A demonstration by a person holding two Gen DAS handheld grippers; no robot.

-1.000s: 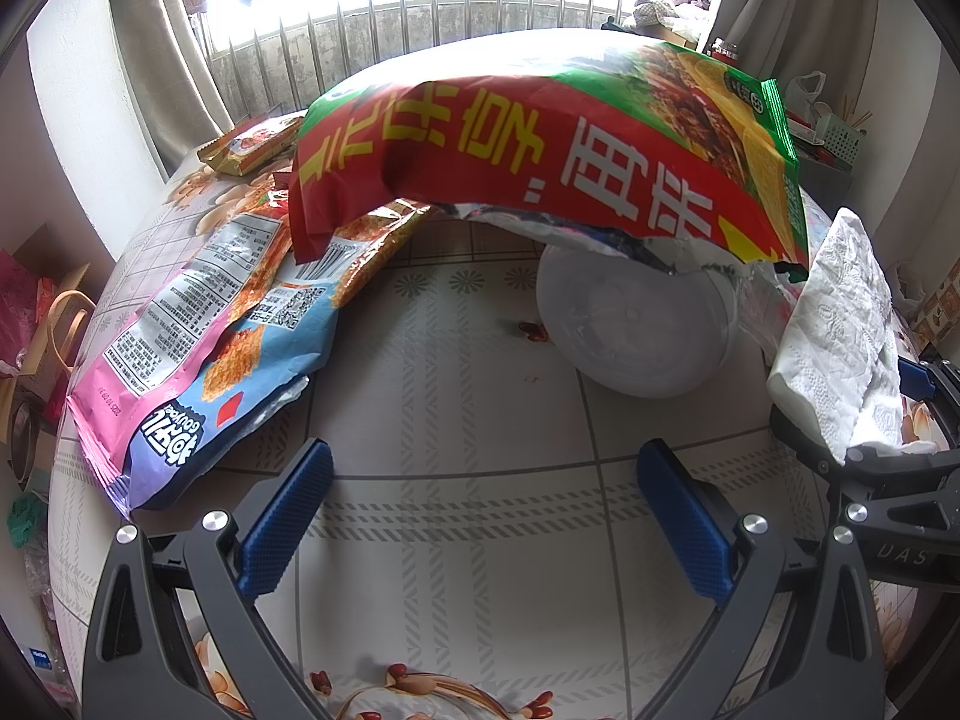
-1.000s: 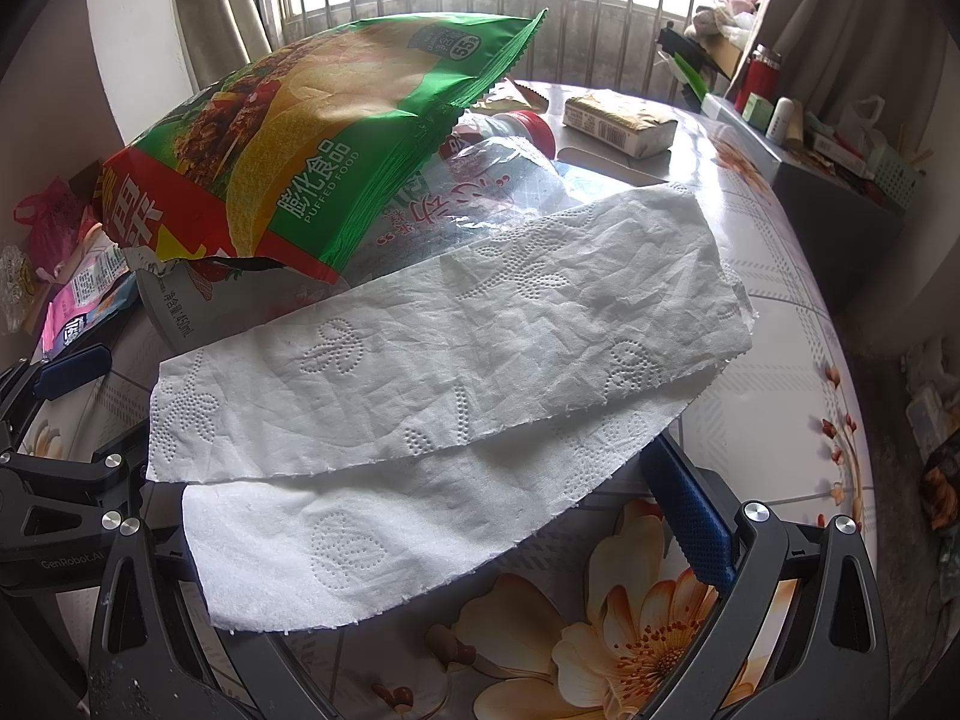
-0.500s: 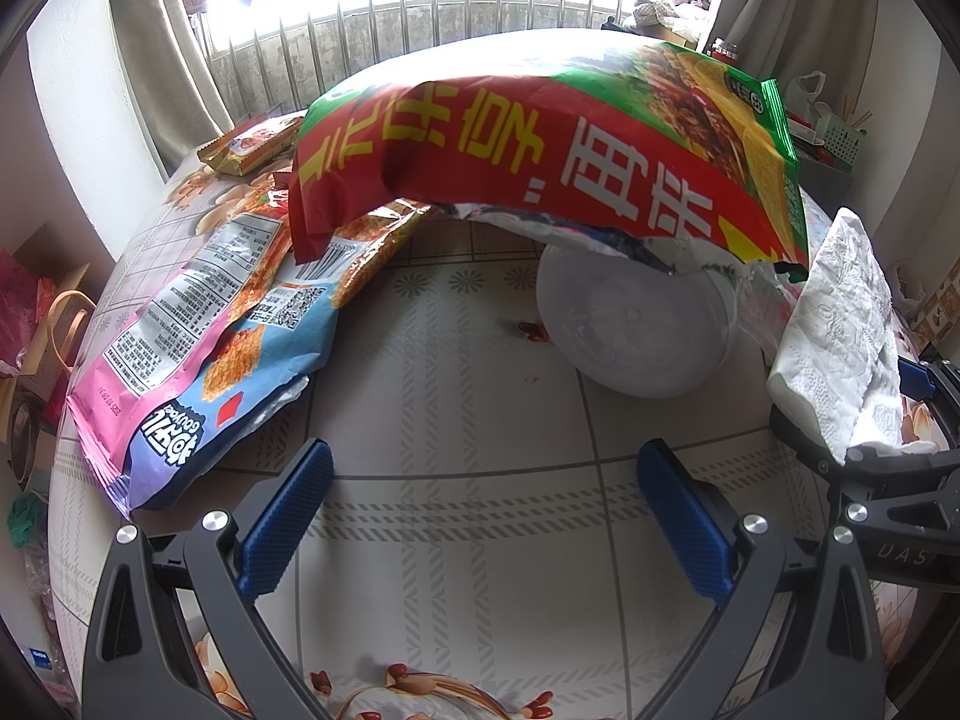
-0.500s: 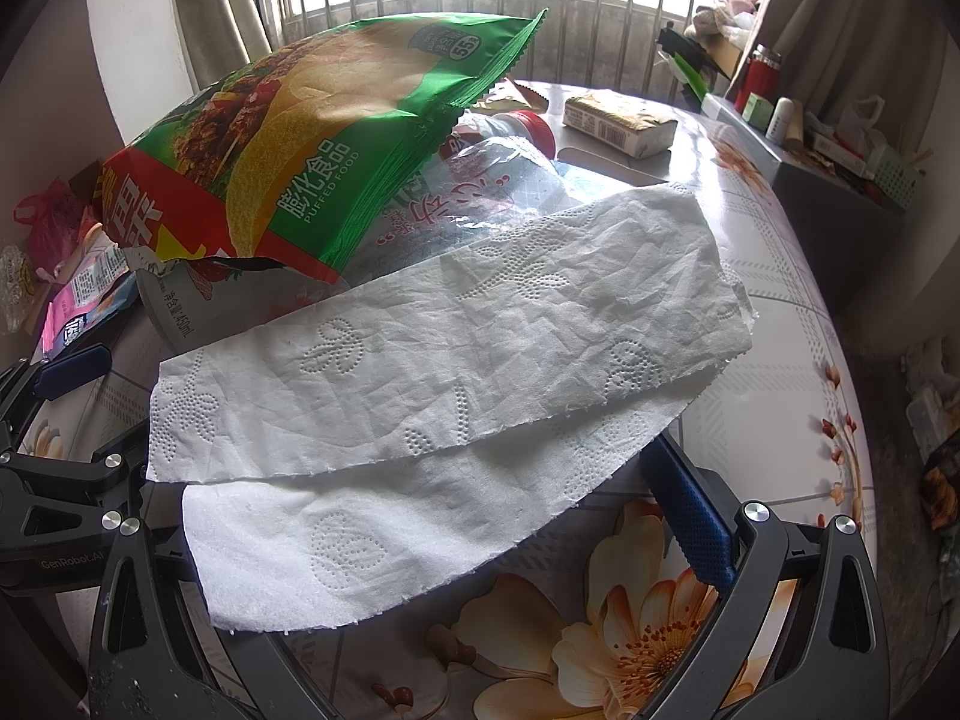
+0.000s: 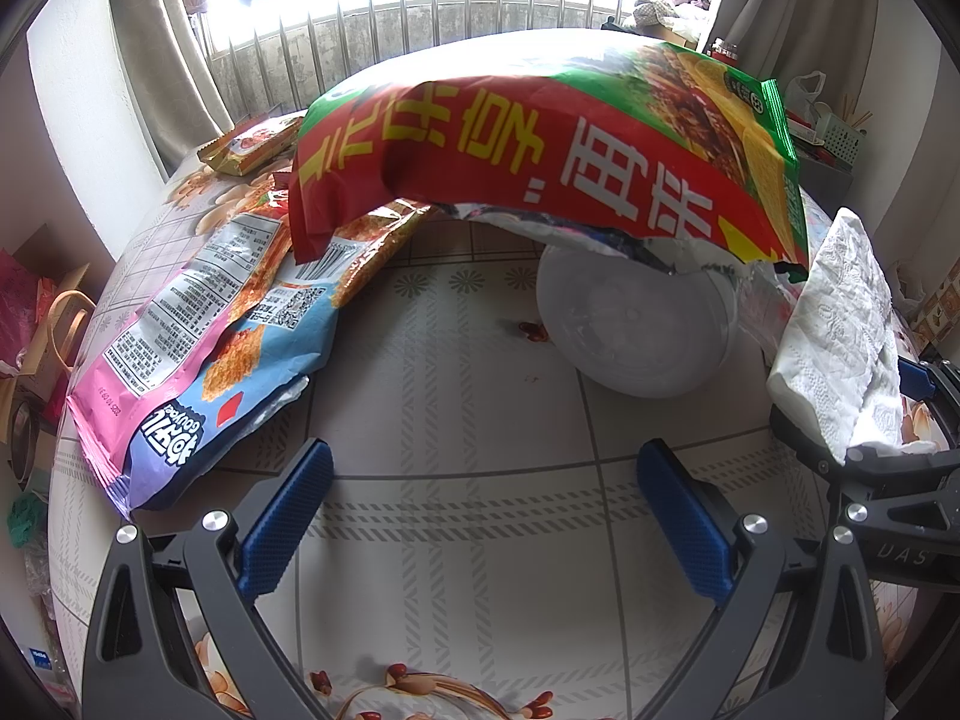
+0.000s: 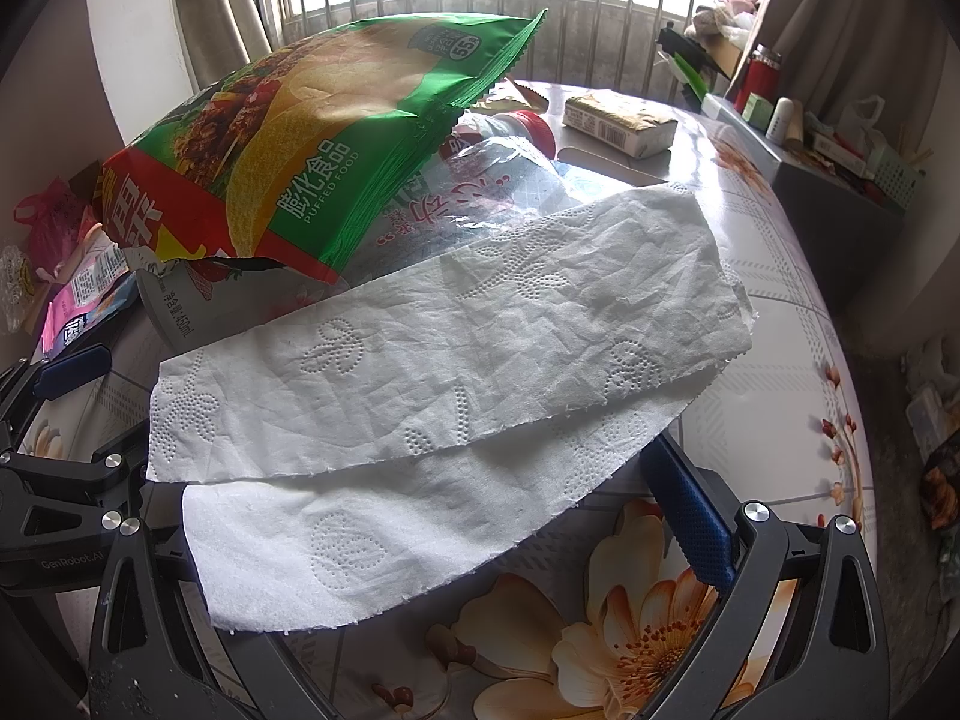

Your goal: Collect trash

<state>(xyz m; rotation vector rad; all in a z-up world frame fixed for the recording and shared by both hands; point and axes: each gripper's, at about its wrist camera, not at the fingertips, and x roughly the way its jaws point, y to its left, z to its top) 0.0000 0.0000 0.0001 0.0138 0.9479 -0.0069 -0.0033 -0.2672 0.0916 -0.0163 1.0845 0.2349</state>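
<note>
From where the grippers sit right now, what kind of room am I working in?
Most likely a lived-in home dining area. A round table under a floral, tile-patterned cover holds snack bags, behind it are a barred window with curtains, and household clutter fills a side shelf.

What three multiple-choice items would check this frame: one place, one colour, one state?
1. The red-green chip bag rests: A on the white tub; B on the floor; C in a drawer.
2. The left gripper has pads coloured: A yellow; B blue; C white.
3. The left jaws are: A shut on tissue; B shut, empty; C open, empty.
Key: A, the bag drapes over the tub; B, both pads show blue; C, bare table shows between them.
</note>
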